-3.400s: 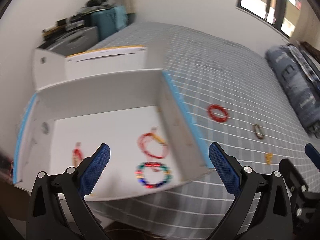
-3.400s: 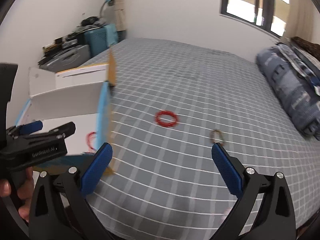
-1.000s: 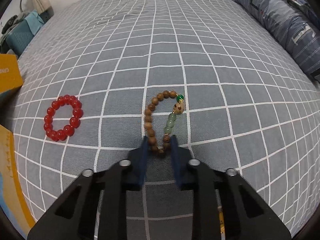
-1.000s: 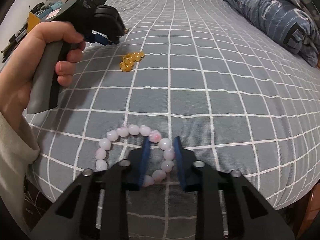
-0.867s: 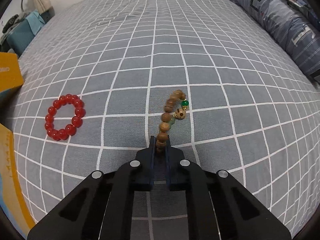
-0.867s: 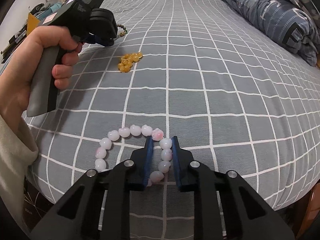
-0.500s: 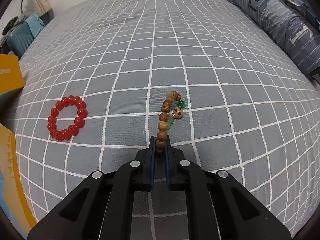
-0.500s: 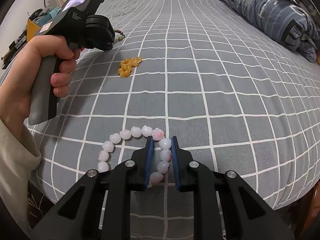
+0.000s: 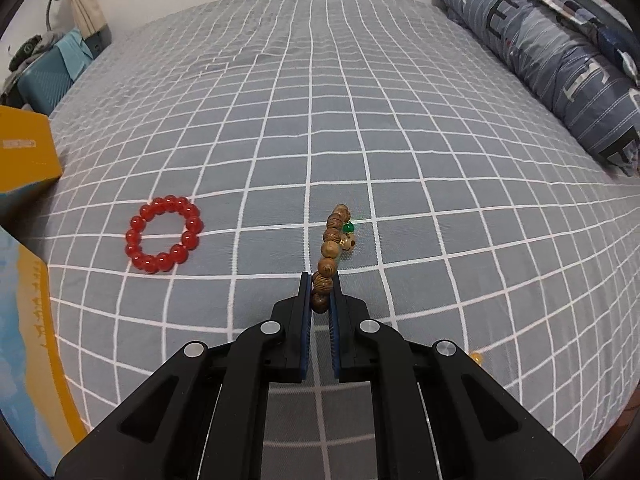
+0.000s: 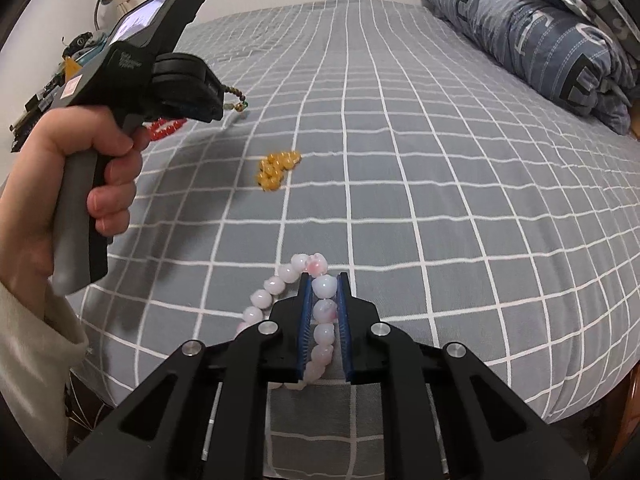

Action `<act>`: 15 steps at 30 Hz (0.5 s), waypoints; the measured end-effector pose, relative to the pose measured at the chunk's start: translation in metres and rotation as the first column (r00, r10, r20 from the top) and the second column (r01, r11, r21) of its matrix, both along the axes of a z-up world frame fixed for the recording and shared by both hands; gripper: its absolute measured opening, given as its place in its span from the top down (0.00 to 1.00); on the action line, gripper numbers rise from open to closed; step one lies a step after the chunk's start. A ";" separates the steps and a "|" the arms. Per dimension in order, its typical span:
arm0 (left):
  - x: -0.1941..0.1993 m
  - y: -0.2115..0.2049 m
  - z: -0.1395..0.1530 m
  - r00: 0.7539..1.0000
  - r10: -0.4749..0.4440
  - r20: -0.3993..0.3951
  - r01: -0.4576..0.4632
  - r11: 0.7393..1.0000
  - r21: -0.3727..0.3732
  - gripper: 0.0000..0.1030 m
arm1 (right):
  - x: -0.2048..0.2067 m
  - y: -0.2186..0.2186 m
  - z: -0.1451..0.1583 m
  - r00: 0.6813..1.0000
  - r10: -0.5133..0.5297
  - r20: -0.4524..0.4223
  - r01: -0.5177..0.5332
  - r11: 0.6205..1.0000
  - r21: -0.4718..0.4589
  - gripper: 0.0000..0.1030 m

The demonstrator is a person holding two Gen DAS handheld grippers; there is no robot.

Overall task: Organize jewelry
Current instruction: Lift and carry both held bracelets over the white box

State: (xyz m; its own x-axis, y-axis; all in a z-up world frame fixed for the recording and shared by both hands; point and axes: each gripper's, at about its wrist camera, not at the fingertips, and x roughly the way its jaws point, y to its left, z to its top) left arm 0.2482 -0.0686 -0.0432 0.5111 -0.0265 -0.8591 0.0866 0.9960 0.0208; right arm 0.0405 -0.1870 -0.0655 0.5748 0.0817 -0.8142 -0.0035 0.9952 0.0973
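My left gripper [image 9: 320,280] is shut on a brown wooden bead bracelet [image 9: 332,246] with a green bead, which hangs lifted off the grey checked bed; it also shows in the right wrist view [image 10: 236,98]. A red bead bracelet [image 9: 162,239] lies flat to its left. My right gripper [image 10: 323,280] is shut on a pale pink bead bracelet [image 10: 320,312], lifted just above the bed. A heap of yellow beads [image 10: 277,170] lies on the bed between the two grippers.
The box's yellow and blue flaps [image 9: 28,320] stand at the left edge. A folded blue quilt [image 9: 540,60] lies along the right side of the bed. The bed's front edge [image 10: 560,392] drops off close below my right gripper.
Both grippers closed on their bracelets and have risen slightly, lifting the brown and the pink bracelet off the bed. The left gripper has tilted up a little.
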 end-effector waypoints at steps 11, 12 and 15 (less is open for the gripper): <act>-0.033 0.015 0.031 0.999 -0.016 0.032 0.017 0.999 -0.029 0.93 | 0.003 0.010 0.027 0.998 0.003 0.063 -0.003 1.000 -0.003 0.89; -0.038 0.017 0.035 0.999 -0.018 0.039 0.019 0.999 -0.030 0.93 | 0.004 0.012 0.029 0.998 0.003 0.068 -0.003 1.000 -0.003 0.89; -0.054 0.029 0.047 0.998 -0.015 0.055 0.018 0.999 -0.043 0.93 | 0.011 0.019 0.039 0.996 0.004 0.093 -0.003 1.000 -0.008 0.89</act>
State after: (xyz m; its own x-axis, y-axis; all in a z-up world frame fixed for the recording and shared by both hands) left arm 0.1947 -0.0392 0.0037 0.5563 -0.0721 -0.8278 0.1030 0.9945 -0.0174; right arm 0.0513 -0.1675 -0.0265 0.6476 0.0775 -0.7580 -0.0153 0.9959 0.0887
